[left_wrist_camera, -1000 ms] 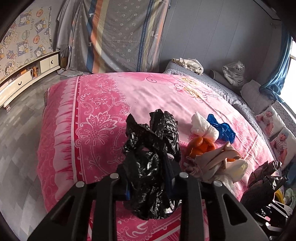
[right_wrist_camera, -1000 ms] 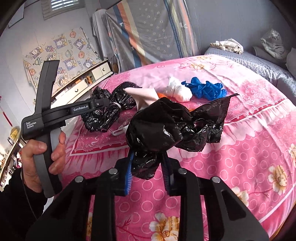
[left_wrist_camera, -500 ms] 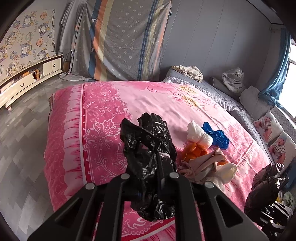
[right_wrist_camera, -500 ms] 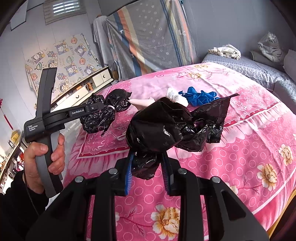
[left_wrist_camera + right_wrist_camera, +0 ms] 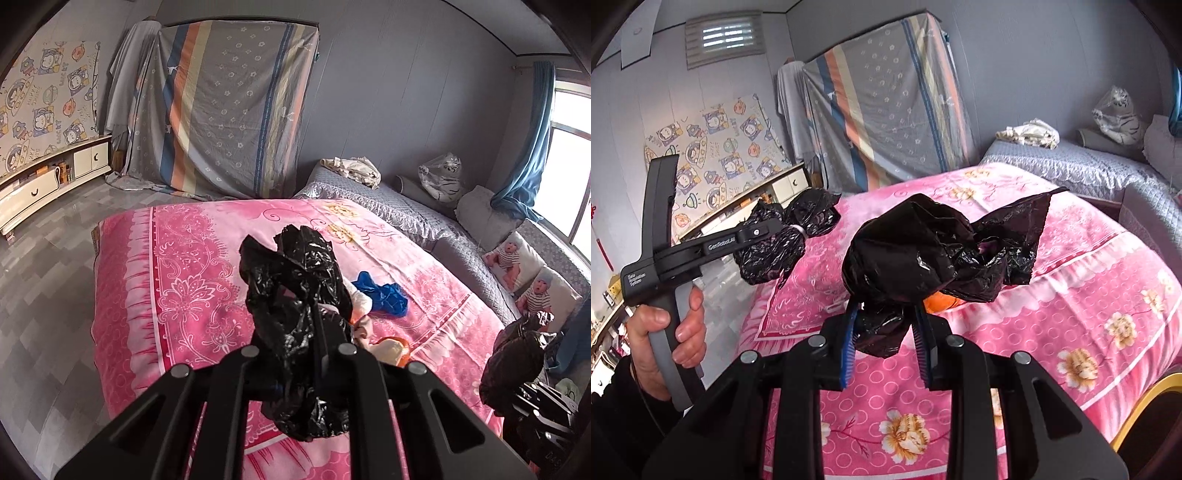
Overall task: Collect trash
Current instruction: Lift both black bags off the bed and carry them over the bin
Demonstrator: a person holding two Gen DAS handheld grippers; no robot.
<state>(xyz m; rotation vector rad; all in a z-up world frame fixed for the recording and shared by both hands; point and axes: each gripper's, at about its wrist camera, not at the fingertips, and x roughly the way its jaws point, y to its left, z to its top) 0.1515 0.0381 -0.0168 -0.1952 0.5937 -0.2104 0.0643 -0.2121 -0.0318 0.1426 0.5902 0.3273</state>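
Presently, two items of bagged trash are held clear of the bed (image 5: 192, 280), one in each tool.

Item 1: black trash bag (image 5: 299, 317), crumpled and glossy. Clenched in the left tool (image 5: 319, 369), jaws nearly together on the plastic. It hangs above the near edge of the bed; part of it droops below the fingers. In the right wrist view the same bag (image 5: 783, 240) shows a pale tie around its middle, with the left tool (image 5: 768, 232) gripped by a hand (image 5: 665, 332) in a dark sleeve.

Item 2: second black bag (image 5: 923, 251), bulkier, one flat corner sticking out to the right. Grasped by the right tool (image 5: 886, 332), blue-padded fingers (image 5: 849, 339) pressing a bunched neck of plastic, jaws partly apart around it. It is above the bed's near edge too. In the left wrist view it (image 5: 513, 354) sits at the right margin, over the bed's right side.

Item 3: loose rubbish lying on the bed, toward its near right part: blue glove (image 5: 384, 295), white wad (image 5: 360, 301) touching it, orange piece (image 5: 404, 350) and beige piece (image 5: 388, 349) just beside, partly hidden behind the first bag.

Item 4: bed cover, pink, floral print. Grey quilted bedding (image 5: 424, 214) adjoins the far right edge.
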